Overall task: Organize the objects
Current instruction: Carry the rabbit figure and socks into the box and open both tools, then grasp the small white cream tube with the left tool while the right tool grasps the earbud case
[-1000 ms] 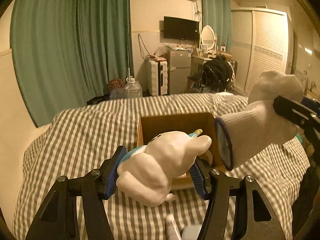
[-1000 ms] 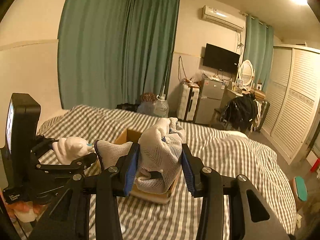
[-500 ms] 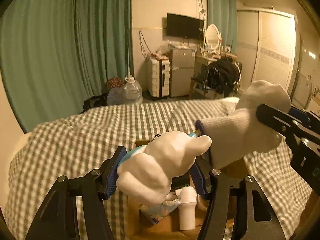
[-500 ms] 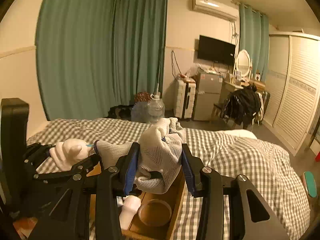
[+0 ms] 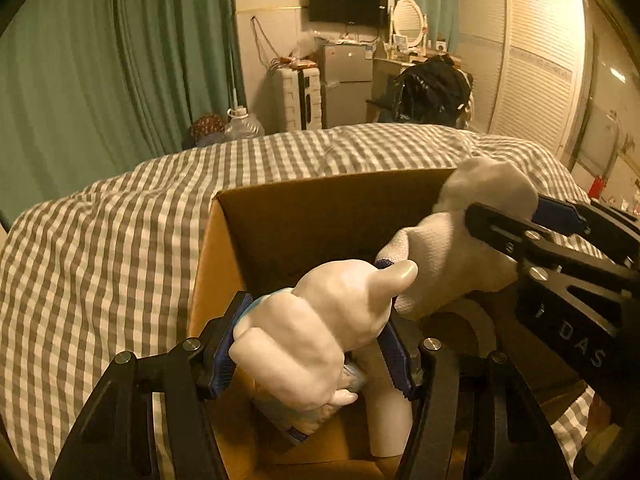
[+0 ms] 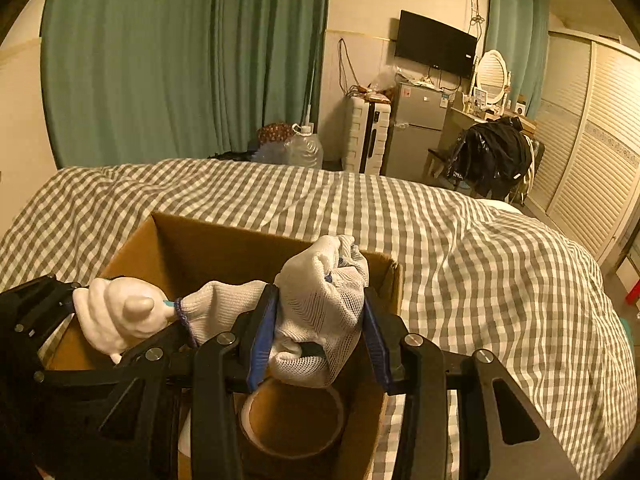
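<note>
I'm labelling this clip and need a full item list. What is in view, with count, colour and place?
cardboard box: one, brown, open on the bed
bedspread: one, grey-and-white check, under the box
toy figure: one, white with some blue, over the box in the left gripper
glove: one, white knit, over the box in the right gripper
tape roll: one, brown, inside the box
curtains: green, behind the bed
television: one, black, on the wall
fridge: one, silver, below the television
left gripper: black, blue pads, shut on the toy figure
right gripper: black, blue pads, shut on the glove
</note>
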`<state>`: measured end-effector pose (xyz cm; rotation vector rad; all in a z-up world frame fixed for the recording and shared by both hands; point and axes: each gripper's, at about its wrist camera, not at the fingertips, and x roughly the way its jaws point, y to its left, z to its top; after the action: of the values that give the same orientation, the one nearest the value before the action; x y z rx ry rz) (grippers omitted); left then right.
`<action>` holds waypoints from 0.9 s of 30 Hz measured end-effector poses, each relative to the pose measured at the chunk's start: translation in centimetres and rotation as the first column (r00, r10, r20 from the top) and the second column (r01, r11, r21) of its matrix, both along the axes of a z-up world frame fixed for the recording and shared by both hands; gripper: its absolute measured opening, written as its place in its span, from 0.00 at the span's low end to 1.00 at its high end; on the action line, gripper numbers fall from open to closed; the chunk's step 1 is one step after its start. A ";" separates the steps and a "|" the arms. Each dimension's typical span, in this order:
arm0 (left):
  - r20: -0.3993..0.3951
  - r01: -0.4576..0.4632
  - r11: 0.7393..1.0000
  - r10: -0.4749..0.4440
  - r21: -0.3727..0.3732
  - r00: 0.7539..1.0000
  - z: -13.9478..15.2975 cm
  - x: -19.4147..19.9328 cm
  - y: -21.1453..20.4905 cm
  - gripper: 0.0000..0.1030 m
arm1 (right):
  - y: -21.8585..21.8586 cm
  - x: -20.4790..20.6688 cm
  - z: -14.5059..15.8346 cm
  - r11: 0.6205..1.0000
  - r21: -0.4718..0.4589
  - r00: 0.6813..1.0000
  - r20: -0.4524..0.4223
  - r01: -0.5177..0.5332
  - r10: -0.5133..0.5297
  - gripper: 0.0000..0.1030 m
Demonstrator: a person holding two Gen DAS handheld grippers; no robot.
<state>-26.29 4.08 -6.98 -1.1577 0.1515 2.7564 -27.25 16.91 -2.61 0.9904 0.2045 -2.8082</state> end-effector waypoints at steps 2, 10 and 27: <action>0.008 -0.002 1.000 0.002 0.003 1.000 -0.3 0.3 0.0 0.61 | 0.3 0.1 -0.4 1.000 -0.002 1.000 0.007 0.005 -0.005 0.40; -0.015 0.023 1.000 -0.024 -0.002 1.000 -0.5 2.0 0.0 0.74 | 0.9 0.8 -0.4 1.000 -0.028 1.000 0.013 0.002 -0.002 0.62; -0.176 -0.022 0.995 0.038 0.094 0.984 10.4 14.3 -2.3 0.96 | 1.1 14.9 11.5 0.995 -0.089 0.979 -0.204 -0.038 0.019 0.88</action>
<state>-11.97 1.77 3.47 -0.8987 0.0263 2.8573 -12.36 17.96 8.89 0.6759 0.1102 -2.8614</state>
